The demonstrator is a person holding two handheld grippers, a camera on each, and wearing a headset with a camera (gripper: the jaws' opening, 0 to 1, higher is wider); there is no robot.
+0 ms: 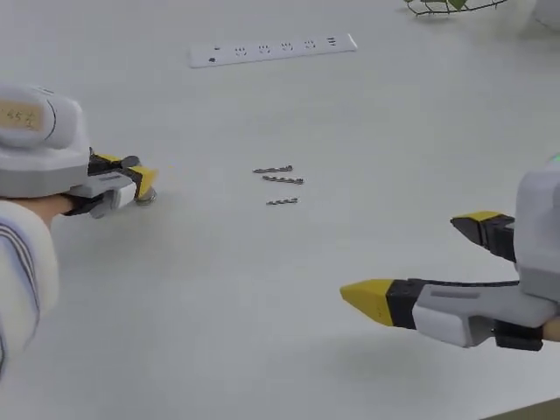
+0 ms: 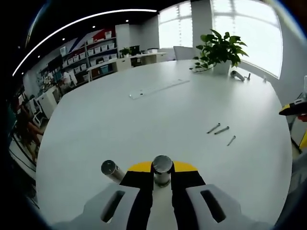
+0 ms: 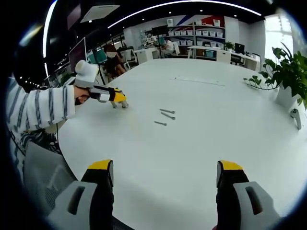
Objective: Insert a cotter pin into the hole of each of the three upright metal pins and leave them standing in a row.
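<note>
My left gripper (image 2: 162, 178) is shut on an upright metal pin (image 2: 162, 164) with a round silver top. A second metal pin (image 2: 111, 168) stands just left of the jaws. In the head view the left gripper (image 1: 140, 181) is at the left with a metal pin (image 1: 145, 198) at its tip. Three cotter pins (image 1: 273, 170) (image 1: 283, 180) (image 1: 282, 201) lie loose in the middle of the white table (image 1: 219, 306); these cotter pins (image 2: 221, 130) are ahead and to the right of the left gripper. My right gripper (image 1: 418, 258) (image 3: 165, 172) is open with nothing between its fingers, near the table's front right.
A white power strip (image 1: 271, 50) lies at the far side of the table. A potted plant (image 2: 220, 48) stands at the table's far edge. Shelves, desks and a person are in the room beyond. The other gripper's tip (image 2: 292, 109) enters the left gripper view from the right.
</note>
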